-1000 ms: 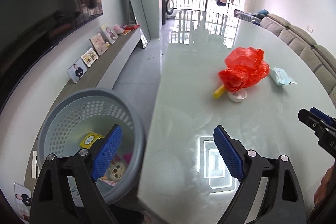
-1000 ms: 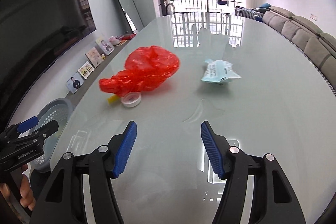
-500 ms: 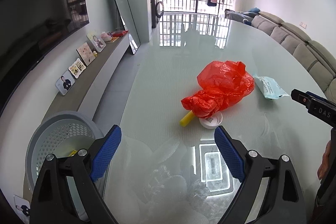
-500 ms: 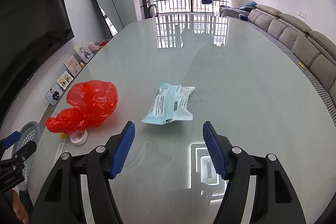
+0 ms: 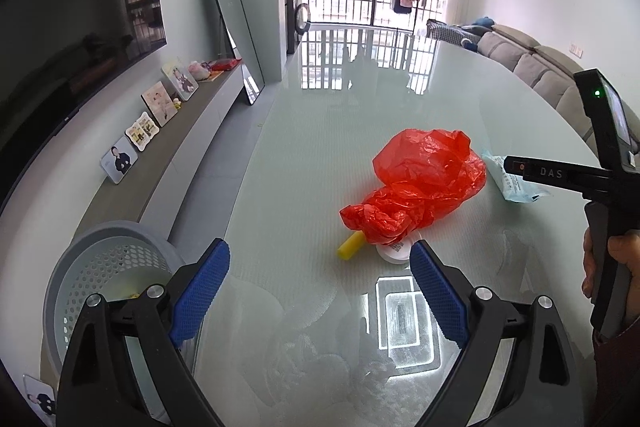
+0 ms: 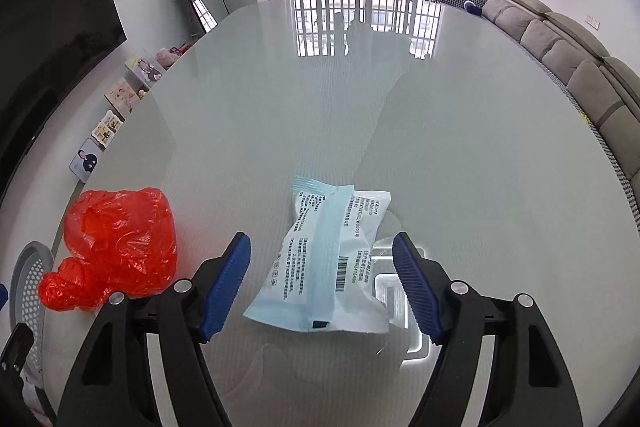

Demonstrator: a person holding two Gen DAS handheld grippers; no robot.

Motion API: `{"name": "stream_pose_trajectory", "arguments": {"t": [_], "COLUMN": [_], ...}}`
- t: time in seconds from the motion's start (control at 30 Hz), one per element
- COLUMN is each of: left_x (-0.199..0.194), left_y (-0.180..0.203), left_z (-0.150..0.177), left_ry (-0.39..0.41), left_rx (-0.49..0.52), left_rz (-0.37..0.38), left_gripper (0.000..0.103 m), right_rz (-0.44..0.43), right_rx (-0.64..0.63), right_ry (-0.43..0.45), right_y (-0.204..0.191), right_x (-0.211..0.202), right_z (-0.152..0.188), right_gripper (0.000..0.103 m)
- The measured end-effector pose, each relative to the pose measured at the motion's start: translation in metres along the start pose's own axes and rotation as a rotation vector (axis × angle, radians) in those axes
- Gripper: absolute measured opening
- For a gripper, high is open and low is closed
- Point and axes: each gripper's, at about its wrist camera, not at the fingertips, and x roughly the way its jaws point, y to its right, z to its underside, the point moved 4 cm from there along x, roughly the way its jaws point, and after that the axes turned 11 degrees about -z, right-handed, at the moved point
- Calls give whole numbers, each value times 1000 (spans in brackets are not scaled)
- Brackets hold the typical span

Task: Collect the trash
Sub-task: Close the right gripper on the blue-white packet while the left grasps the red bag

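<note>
A pale blue and white packet [image 6: 332, 259] lies flat on the glass table [image 6: 400, 127]. My right gripper [image 6: 321, 281] hangs over it with its jaws opening; the packet lies between the blue pads, which do not press on it. A crumpled red plastic bag [image 5: 420, 185] sits mid-table, over a yellow stick [image 5: 350, 250] and a white lid [image 5: 394, 253]. My left gripper [image 5: 320, 291] stands open and empty just short of them. The red bag [image 6: 116, 247] and the packet [image 5: 514, 181] show in both views.
A grey perforated bin [image 5: 108, 279] stands on the floor off the table's left edge, with some items inside. Behind it runs a low shelf [image 5: 160, 155] with framed pictures. A sofa [image 6: 580, 67] lines the right side. A hand [image 5: 616, 259] holds the right gripper's handle.
My right gripper swung right from the red bag to the packet, which now lies between its widening jaws. My left gripper shifted from above the bin to over the table, then stayed.
</note>
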Motion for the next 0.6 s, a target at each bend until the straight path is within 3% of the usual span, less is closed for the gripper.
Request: {"name": "stream_pose_trajectory", "arguments": {"t": [0.4, 0.43, 0.47, 0.6], "left_x": [3, 3, 2, 1], "left_y": [1, 1, 2, 6], "left_z": [2, 2, 2, 1], "left_ry": [-8, -9, -9, -5], "left_rx": [4, 4, 5, 12], "left_rz": [5, 6, 7, 10], "left_gripper": [90, 90, 90, 90], "right_rz": [26, 24, 20, 2], "right_rx": [37, 37, 37, 41], "right_ry": [-66, -65, -66, -57], "right_y": [8, 7, 7, 6], "right_x": [35, 35, 36, 32], "right_z": [-5, -5, -5, -4], "right_gripper": [70, 67, 58, 52]}}
